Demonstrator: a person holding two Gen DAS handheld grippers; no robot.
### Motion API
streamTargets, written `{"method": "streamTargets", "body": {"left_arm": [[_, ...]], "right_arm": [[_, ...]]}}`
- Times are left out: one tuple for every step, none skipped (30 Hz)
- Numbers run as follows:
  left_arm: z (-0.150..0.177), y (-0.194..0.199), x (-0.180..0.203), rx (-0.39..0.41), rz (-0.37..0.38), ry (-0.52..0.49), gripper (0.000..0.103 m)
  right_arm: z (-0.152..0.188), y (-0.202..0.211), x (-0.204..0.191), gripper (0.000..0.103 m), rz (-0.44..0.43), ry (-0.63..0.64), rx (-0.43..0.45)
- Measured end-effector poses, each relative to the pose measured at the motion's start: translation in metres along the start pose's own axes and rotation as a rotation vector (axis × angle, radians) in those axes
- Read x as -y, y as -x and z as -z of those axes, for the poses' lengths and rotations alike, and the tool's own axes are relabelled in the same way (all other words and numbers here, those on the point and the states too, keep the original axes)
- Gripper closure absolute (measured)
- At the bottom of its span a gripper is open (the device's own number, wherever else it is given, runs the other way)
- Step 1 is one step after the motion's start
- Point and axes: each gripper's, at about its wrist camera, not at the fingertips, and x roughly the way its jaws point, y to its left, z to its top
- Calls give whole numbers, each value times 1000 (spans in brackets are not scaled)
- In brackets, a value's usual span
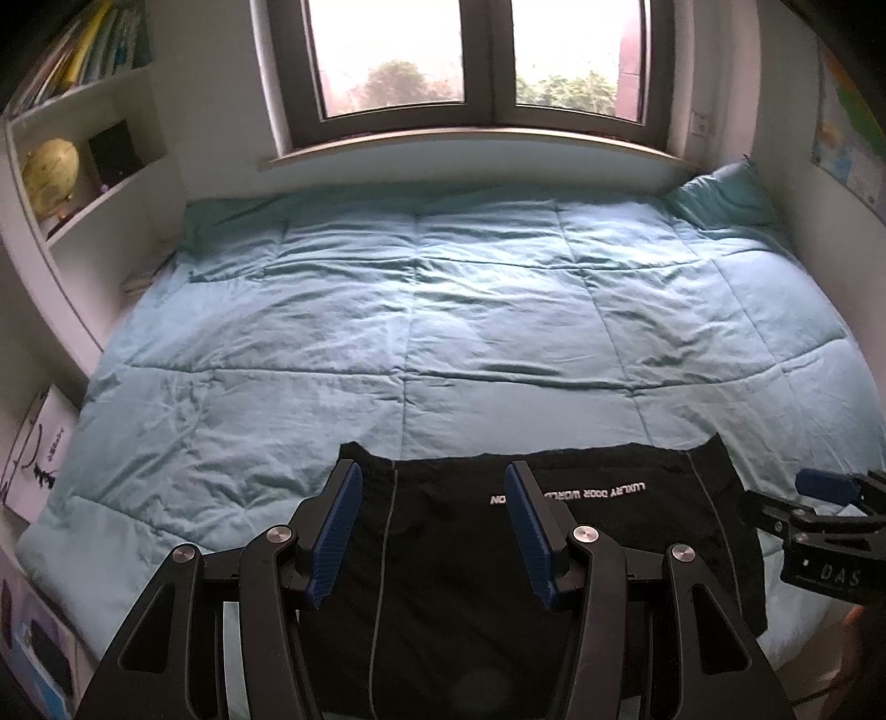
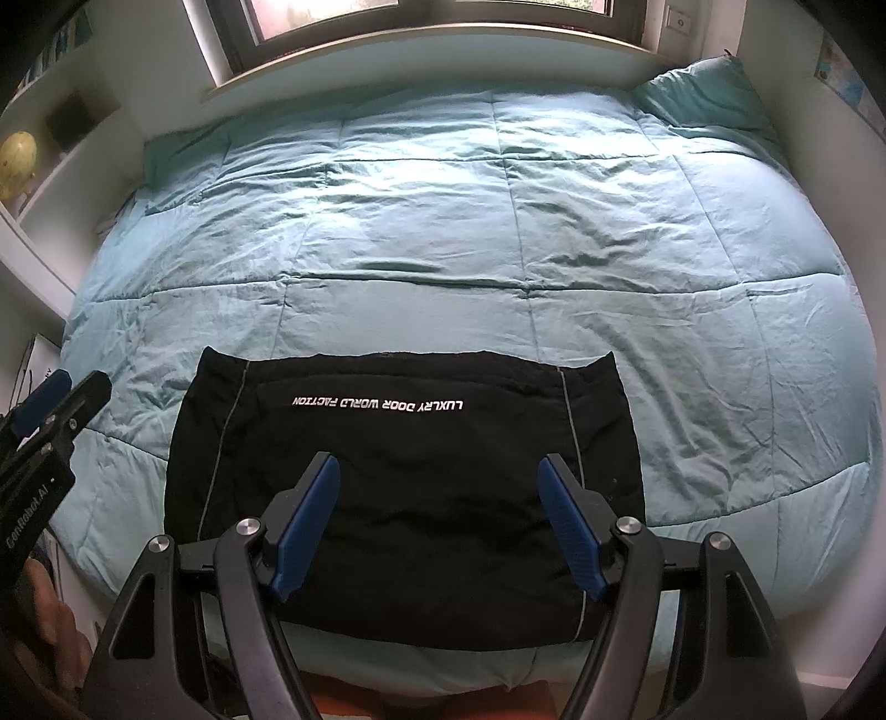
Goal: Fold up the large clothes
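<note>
Lying under fingers [image 2: 570, 526] (untouched): garment [image 2: 404, 487]

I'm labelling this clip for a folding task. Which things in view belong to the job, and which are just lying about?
Belongs to the job:
- black garment, folded flat on the quilt
- left tool, open above it
- right tool, open above it

Just lying about:
- teal quilt
- pillow
- globe
- books

free: quilt [image 2: 443, 221] beyond garment [image 2: 404, 498] | blocked: shelf [image 1: 83, 221] left
</note>
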Motion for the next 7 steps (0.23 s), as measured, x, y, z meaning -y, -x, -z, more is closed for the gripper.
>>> {"method": "streamTargets", "body": {"left_arm": [[-1,-1,-1,-2,0,2,47],[-1,-2,-2,-4,1,7,47],[-1,-2,-3,0,1,18,48],[0,-3,-6,7,1,36,48],[0,-5,-10,4,9,57,48],[0,-6,-11,-4,18,66,48],[-1,-10,-14,-27,40,75,47]], "right_arm": [[0,-1,1,27,0,0,-1],[0,-2,1,27,1,-3,-4],[0,-3,1,27,-1,-4,-6],[1,-3,2,27,-2,-7,-7],[1,-2,5,27,-2,-8,-7],[1,-2,5,27,0,-8,-7],[1,-2,6,27,2,-9,-6]]}}
